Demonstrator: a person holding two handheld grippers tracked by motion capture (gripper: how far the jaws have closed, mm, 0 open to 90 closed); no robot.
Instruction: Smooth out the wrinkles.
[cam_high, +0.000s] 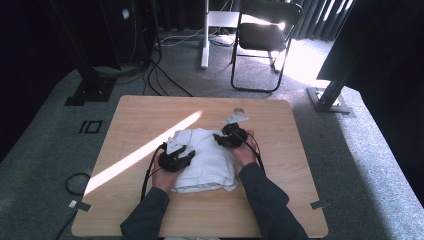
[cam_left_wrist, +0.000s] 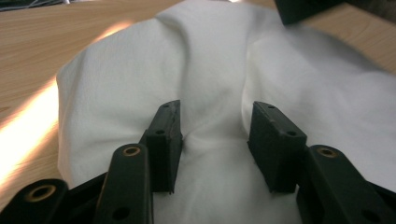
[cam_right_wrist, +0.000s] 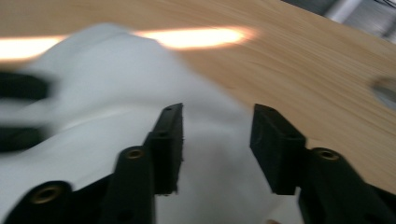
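Observation:
A crumpled white towel (cam_high: 210, 162) lies on the wooden table (cam_high: 150, 115), a little in front of its middle. My left gripper (cam_high: 176, 156) rests on the towel's left part. In the left gripper view its jaws (cam_left_wrist: 215, 121) stand apart, with a wrinkled ridge of towel (cam_left_wrist: 210, 70) running between them and the pads not pressing on it. My right gripper (cam_high: 231, 136) is at the towel's far right edge. Its jaws (cam_right_wrist: 215, 126) are also apart, above the blurred towel (cam_right_wrist: 116, 93), with nothing gripped.
A band of sunlight (cam_high: 145, 147) crosses the table's left half. A small round grey thing (cam_high: 239, 110) lies on the table just beyond the right gripper. Behind the table stand a black folding chair (cam_high: 265, 35), a white post (cam_high: 205, 35) and black stand bases (cam_high: 92, 90).

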